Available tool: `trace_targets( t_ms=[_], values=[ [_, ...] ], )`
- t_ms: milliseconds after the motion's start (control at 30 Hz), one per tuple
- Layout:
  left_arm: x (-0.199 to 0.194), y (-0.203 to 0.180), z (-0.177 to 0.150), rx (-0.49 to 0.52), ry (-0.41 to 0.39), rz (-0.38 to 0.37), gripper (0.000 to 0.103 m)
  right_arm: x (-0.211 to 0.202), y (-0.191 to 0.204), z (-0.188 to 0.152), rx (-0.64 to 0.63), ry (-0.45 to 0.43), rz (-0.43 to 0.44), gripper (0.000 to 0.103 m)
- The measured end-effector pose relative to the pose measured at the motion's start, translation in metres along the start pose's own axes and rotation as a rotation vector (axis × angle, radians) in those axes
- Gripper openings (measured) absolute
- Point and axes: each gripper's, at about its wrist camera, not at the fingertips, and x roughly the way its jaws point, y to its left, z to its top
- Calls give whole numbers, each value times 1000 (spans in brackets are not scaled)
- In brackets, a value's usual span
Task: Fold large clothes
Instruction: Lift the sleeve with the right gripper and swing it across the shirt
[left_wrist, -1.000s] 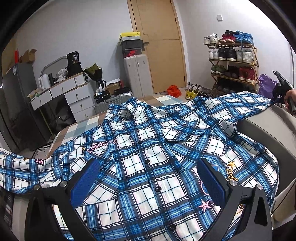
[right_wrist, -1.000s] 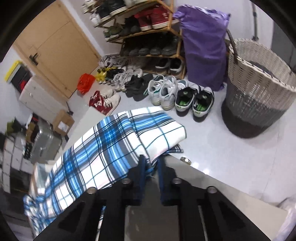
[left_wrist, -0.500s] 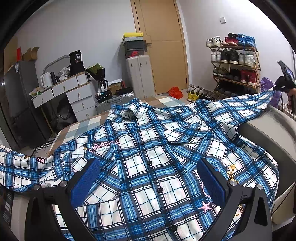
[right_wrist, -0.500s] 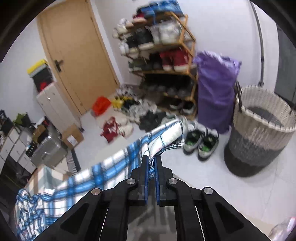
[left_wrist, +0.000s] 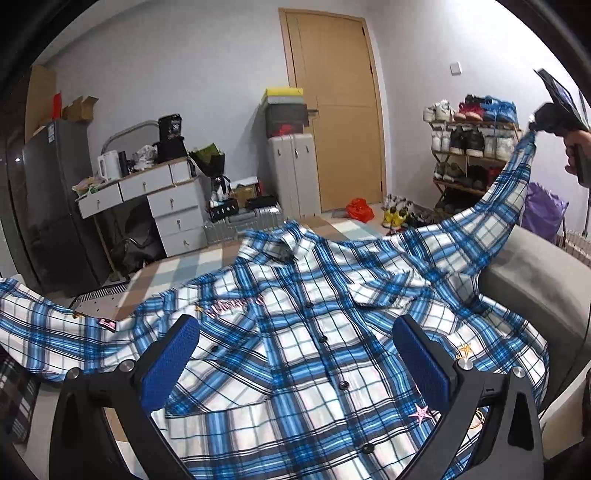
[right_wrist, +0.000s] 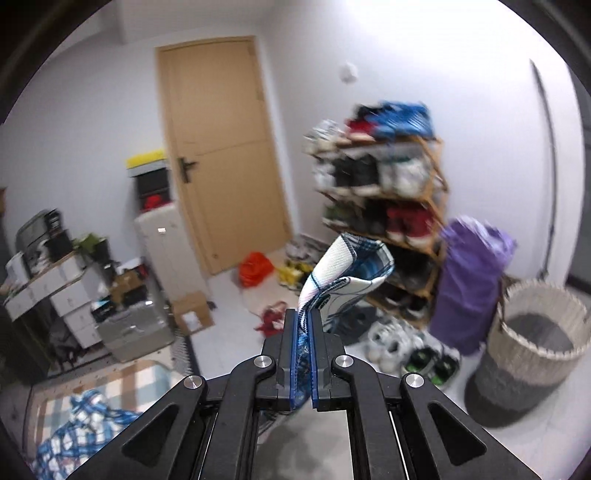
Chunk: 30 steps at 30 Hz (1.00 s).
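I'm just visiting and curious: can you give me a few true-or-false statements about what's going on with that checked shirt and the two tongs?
1. The right tongs are clamped on the blue-and-white plaid button-up shirt's sleeve cuff. True.
2. The left tongs grip the shirt's collar. False: they are open, holding nothing, above the shirt front.
3. The shirt is already folded in half. False: it lies spread out, buttons up.
4. The tan wooden door is shut. True.

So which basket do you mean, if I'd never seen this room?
Find the wooden shoe rack right of the door. Past the purple bag beside it stands the woven basket, the only round wicker thing there, pale above and dark grey below.
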Motion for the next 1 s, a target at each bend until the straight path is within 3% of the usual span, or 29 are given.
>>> trace_targets(
  t_ms=[100, 267, 433, 600, 700, 833, 1000],
  values=[
    [-7, 10, 1, -15, -24, 9, 102, -19, 46, 6, -48, -14, 76, 5],
    [-21, 39, 0, -76, -59, 33, 102, -53, 157, -7, -202, 4, 226, 5],
    [-36, 70, -1, -154, -95, 57, 102, -70, 276, -54, -288, 80, 404, 5],
    [-50, 95, -6, -206, -135, 88, 102, -50, 381, -133, -323, 235, 545, 4],
    [-54, 106, -8, -245, -146, 84, 102, -32, 444, -202, -376, 345, 600, 4],
    [-55, 115, -10, -286, -151, 71, 102, -21, 512, -300, -444, 390, 656, 4],
    [-54, 121, -10, -317, -156, 48, 102, -14, 540, -391, -446, 552, 695, 4]
  ],
)
